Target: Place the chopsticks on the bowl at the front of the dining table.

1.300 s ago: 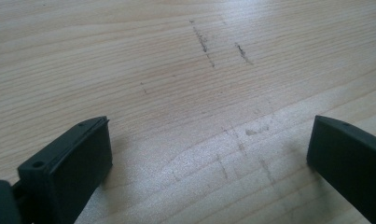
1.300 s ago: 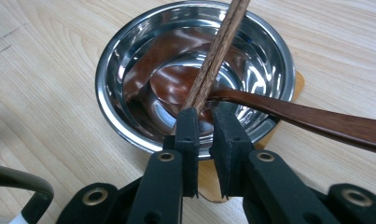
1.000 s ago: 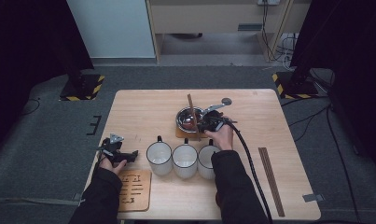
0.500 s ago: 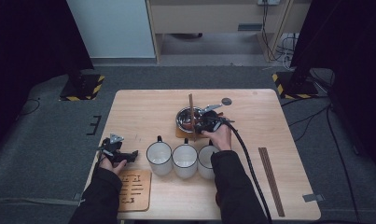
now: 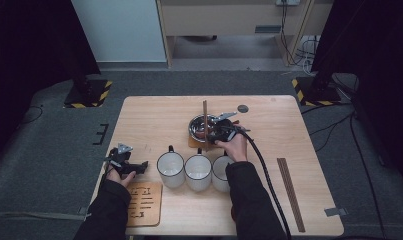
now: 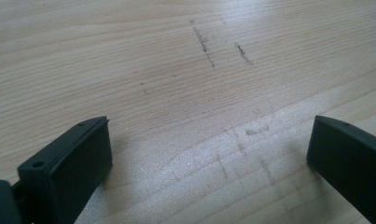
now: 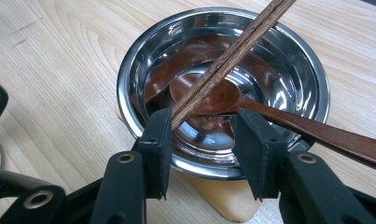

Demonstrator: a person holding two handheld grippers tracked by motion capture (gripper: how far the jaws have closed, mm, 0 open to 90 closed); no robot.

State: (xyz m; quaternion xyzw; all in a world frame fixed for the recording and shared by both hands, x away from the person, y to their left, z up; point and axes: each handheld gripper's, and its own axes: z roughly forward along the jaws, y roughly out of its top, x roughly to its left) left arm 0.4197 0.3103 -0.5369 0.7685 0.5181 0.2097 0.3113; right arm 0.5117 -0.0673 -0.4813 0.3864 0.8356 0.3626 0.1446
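Note:
A steel bowl (image 5: 195,125) (image 7: 129,60) stands on a small wooden coaster (image 7: 223,198) at the table's middle. In it lies a dark wooden spoon (image 7: 316,130), its handle running out over the rim. A single brown chopstick (image 5: 205,112) (image 7: 232,51) leans across the bowl. Its lower end sits between the jaws of my right gripper (image 5: 214,131) (image 7: 202,119), against the left jaw. The jaws stand apart at the bowl's near rim. My left gripper (image 5: 139,166) (image 6: 212,126) is wide open over bare wood near the table's left edge.
Three white mugs (image 5: 198,171) stand in a row just in front of the bowl, below my right hand. A slotted wooden board (image 5: 144,202) lies at the front left. A pair of chopsticks (image 5: 289,192) lies at the right. A small dark disc (image 5: 243,108) sits behind the bowl.
My right gripper has moved left and a little nearer, up to the bowl, uncovering the dark disc behind it. The left gripper has stayed put.

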